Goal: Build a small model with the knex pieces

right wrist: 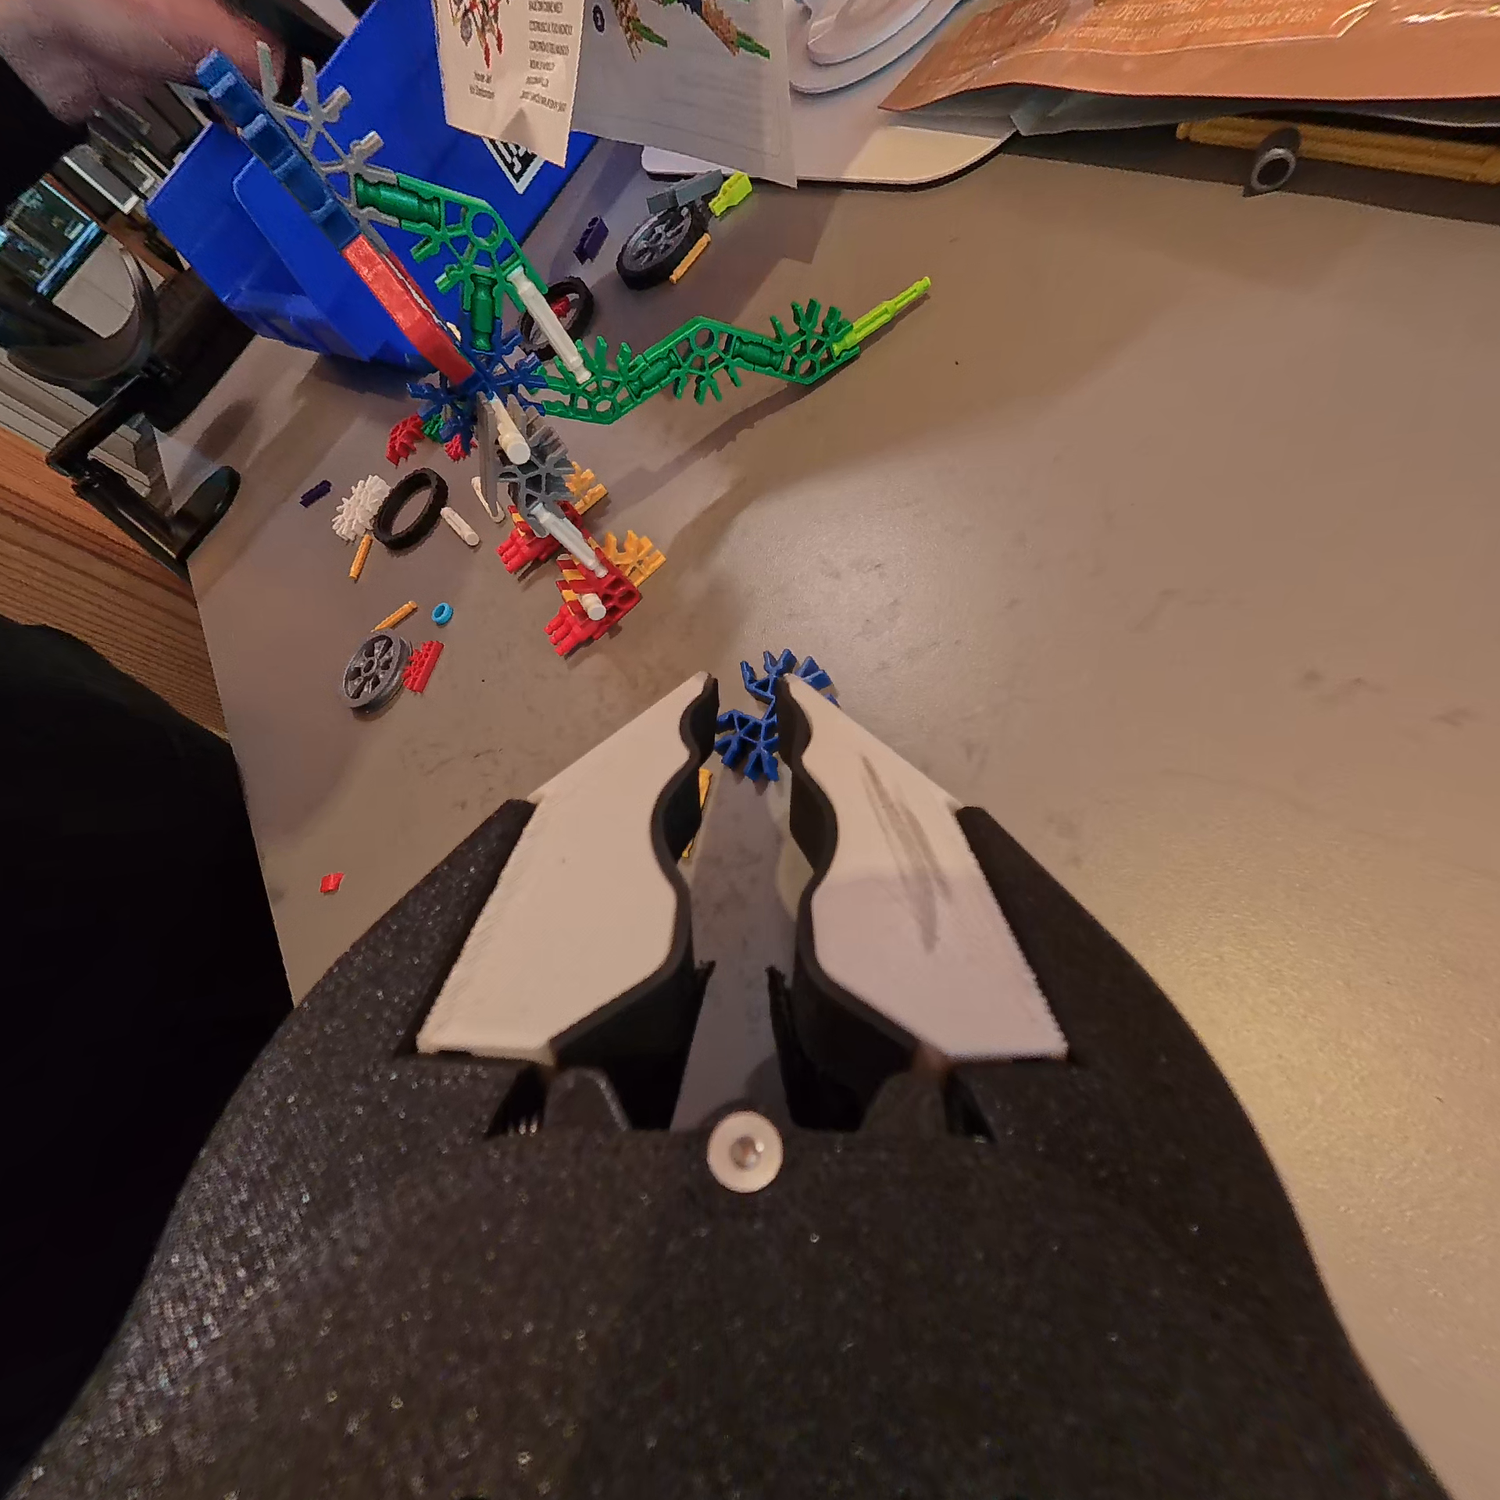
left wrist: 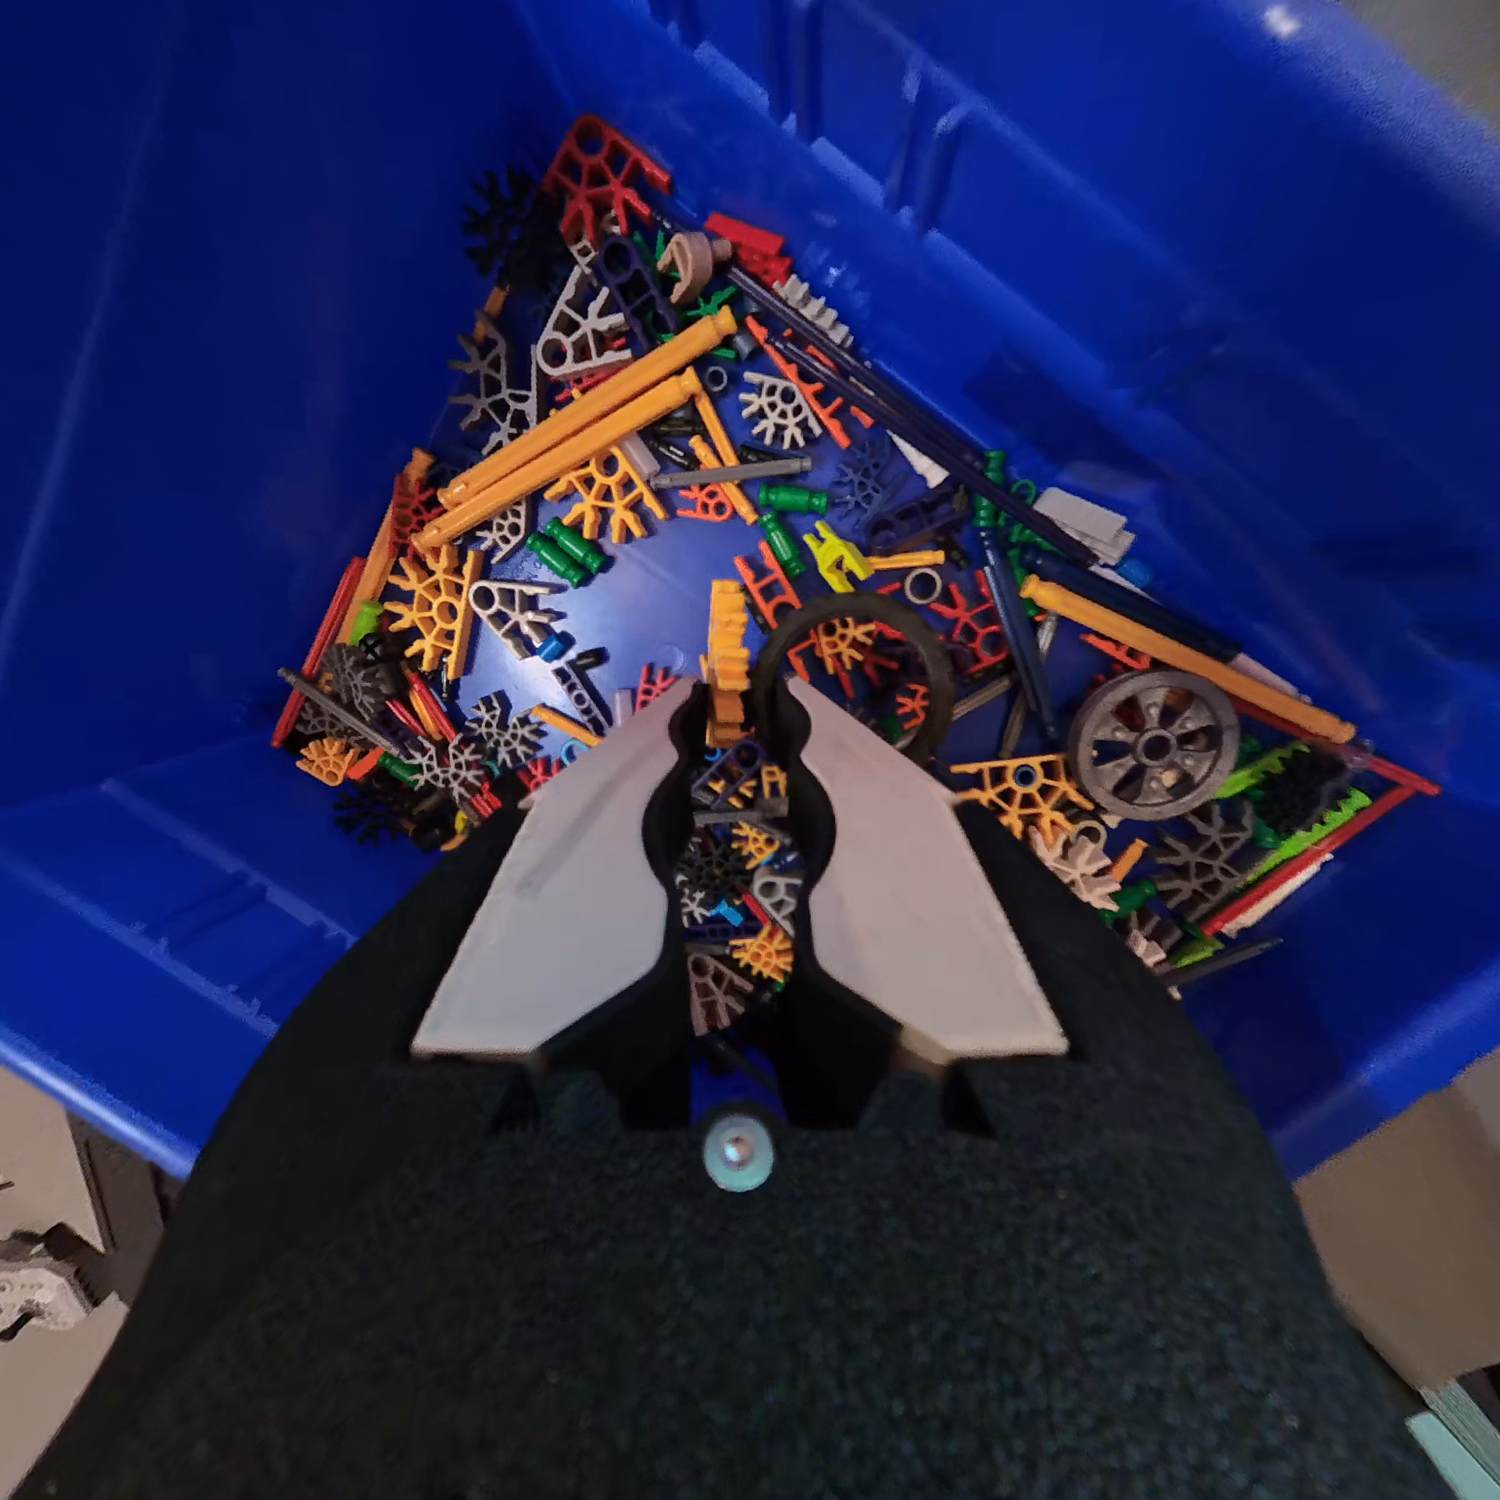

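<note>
In the left wrist view my left gripper (left wrist: 743, 694) hangs inside a blue bin (left wrist: 243, 406). It is shut on an orange toothed piece (left wrist: 725, 649) held edge-on. The left side of a black rubber ring (left wrist: 860, 609) also runs between the fingertips. Loose construction-toy rods and connectors (left wrist: 601, 495) and a grey wheel (left wrist: 1153, 743) lie on the bin floor below. In the right wrist view my right gripper (right wrist: 747, 686) is low over a grey table (right wrist: 1136, 649). Its tips are closed on a blue snowflake connector (right wrist: 751, 730).
A built model of green, blue, red and white pieces (right wrist: 568, 381) stands ahead-left, with a hand (right wrist: 122, 49) at its top. Loose wheels (right wrist: 373, 670), a black ring (right wrist: 410, 507) and small parts lie around it. A blue bin (right wrist: 268, 268), instruction sheets (right wrist: 633, 73) and a brown bag (right wrist: 1217, 49) sit at the back. Left tips to right tips: about 50 centimetres. It is some 9 centimetres from my left tips to the grey wheel (left wrist: 1153, 743).
</note>
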`<state>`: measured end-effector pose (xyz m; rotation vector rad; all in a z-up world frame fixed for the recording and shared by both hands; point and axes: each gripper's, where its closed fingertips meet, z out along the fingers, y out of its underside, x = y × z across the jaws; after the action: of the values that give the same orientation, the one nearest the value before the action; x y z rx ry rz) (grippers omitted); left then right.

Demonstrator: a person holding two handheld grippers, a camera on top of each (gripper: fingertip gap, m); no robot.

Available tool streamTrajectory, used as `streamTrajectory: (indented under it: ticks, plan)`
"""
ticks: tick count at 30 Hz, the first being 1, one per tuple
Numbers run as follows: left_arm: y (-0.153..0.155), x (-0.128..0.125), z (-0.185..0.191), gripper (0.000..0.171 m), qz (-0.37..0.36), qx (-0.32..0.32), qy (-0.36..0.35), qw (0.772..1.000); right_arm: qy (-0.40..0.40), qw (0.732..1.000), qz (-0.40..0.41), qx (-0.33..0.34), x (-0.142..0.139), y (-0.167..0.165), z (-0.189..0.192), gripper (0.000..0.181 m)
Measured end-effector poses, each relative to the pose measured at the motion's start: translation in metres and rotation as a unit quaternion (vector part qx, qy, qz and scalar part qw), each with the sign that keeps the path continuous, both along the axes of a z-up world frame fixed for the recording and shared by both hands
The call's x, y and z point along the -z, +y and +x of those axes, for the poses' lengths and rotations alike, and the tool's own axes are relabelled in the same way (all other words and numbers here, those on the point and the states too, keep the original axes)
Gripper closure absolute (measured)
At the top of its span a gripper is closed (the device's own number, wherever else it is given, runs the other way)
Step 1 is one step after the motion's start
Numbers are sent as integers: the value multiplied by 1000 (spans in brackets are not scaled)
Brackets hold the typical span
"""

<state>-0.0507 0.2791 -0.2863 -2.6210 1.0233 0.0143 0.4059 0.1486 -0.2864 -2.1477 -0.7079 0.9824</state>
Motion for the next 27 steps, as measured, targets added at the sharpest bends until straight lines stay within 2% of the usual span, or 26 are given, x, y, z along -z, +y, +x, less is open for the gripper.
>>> streamTrajectory:
  ticks: [8, 20, 27]
  plan:
    - [-16, -31, 16, 159, 33, 13, -17, 999, 0, 1000, 1, 0, 0, 0, 0, 167]
    - [-44, -51, 36, 159, 55, 29, -27, 998, 0, 1000, 0, -2, 0, 0, 0, 167]
    - [-59, -77, 65, 160, 83, 52, -41, 994, 0, 1000, 0, -5, 0, -1, -1, 167]
